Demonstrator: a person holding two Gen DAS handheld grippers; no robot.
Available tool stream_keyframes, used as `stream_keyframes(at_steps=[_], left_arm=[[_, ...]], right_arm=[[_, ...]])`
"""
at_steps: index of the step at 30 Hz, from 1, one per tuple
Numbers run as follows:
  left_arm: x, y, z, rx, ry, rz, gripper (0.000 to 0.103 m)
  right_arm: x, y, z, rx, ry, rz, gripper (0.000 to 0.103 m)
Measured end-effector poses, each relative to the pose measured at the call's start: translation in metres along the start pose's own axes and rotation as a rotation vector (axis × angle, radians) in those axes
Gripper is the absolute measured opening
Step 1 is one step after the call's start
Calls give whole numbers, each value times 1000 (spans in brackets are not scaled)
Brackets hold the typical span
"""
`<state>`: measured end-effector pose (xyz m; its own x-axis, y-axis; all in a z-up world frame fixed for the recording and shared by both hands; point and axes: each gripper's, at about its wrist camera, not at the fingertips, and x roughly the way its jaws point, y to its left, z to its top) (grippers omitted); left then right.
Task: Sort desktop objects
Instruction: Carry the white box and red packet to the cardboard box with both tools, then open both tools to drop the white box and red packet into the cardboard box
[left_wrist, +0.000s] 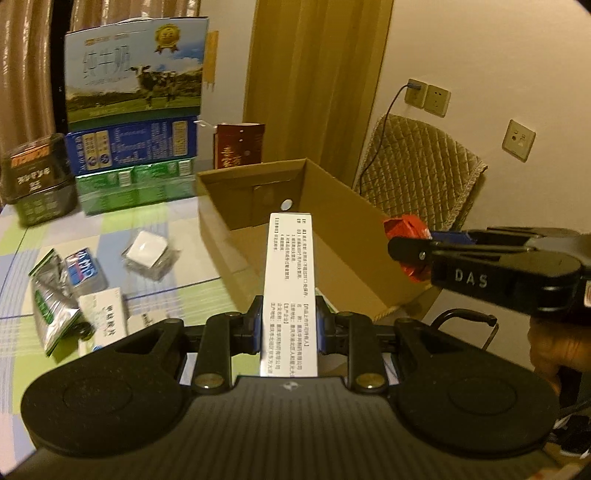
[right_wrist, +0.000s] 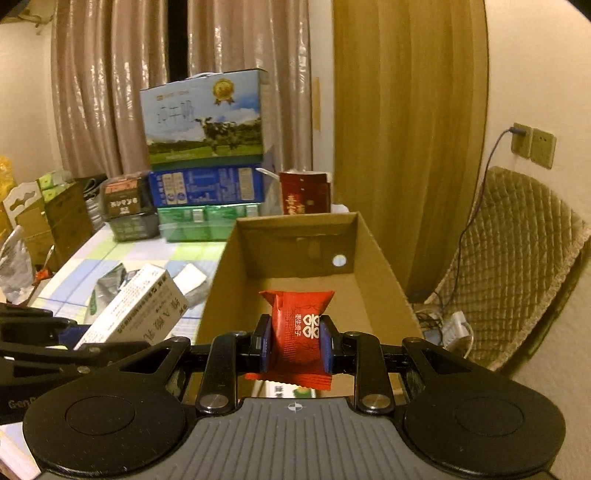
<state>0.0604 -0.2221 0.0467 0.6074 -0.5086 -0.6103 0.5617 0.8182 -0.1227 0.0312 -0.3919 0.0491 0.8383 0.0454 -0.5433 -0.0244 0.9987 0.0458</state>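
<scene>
Cardboard, pale and stiff: left hand-held gripper (left_wrist: 289, 326) clamping a long white box (left_wrist: 290, 280) across its narrow sides, holding it out over the near wall of the open carton (left_wrist: 255, 173). Probably light, rigid enough to keep shape, slick printed faces; gripping at the near end leaving most of the length cantilevered, so liable to pivot if jolted. Better taken nearer the middle, though adequate for a short drop.

Lying loose on the checked table (left_wrist: 177, 225), further left: a foil pouch (left_wrist: 50, 288), a small blue-and-white pack (left_wrist: 83, 269), a wrapped white square (left_wrist: 147, 253), another white box (left_wrist: 103, 314). Waiting to be sorted, judging by the task. Pouch soft and crinkly, best pinched at a sealed edge; boxes best taken across the short sides.

Moving right: right hand-held gripper (right_wrist: 295, 345) pinched shut on a red sachet (right_wrist: 299, 332), hanging above the carton's near end. Soft, nearly weightless, glossy film prone to slipping; squeezing at the middle, ends flaring free. Carton floor showing bare so far in both views. Letting go over the opening looking like the next call for both.

Standing behind: stacked milk cartons (left_wrist: 135, 74), well apart.
</scene>
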Motion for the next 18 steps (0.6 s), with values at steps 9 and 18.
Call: stream_keyframes(at_steps=[9,18], left_arm=[[27,-9,15,-7,11,-25,22],[58,-9,25,-49,23,-60,22]], right_arm=[[15,-32,3,29,24,-23,23],[32,-49,5,44,44,-42,23]])
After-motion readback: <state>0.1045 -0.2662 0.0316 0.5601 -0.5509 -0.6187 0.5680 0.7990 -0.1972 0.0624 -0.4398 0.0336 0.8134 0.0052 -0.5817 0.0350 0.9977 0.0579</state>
